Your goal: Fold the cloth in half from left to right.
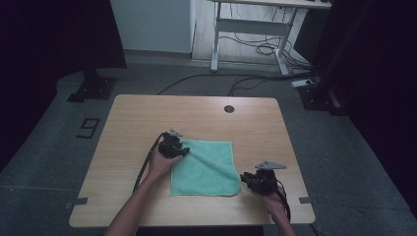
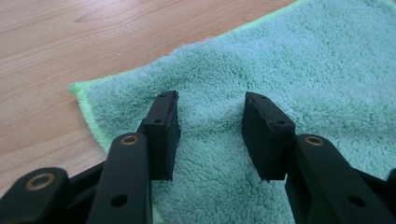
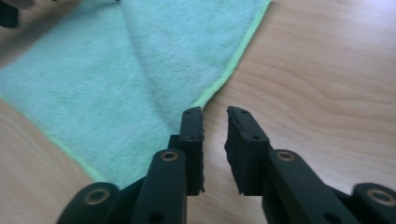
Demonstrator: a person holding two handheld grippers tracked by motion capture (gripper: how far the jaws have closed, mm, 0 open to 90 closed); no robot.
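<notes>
A mint-green terry cloth [image 1: 204, 167] lies flat on the wooden table [image 1: 142, 115], with a soft crease running from its far left corner. My left gripper [image 1: 173, 146] sits on that far left corner. In the left gripper view my left gripper [image 2: 211, 100] is open, its jaws resting on the cloth [image 2: 299, 60] with a low ridge of pile between them. My right gripper [image 1: 254, 181] is at the cloth's near right corner. It [image 3: 215, 112] is open by a narrow gap, one jaw over the cloth's edge [image 3: 140, 70], the other over bare wood.
A round cable hole [image 1: 229, 108] sits near the table's far edge. Bare wood surrounds the cloth on all sides. Beyond the table stand a white-legged desk [image 1: 251, 24], floor cables [image 1: 265, 49] and dark stands [image 1: 93, 86].
</notes>
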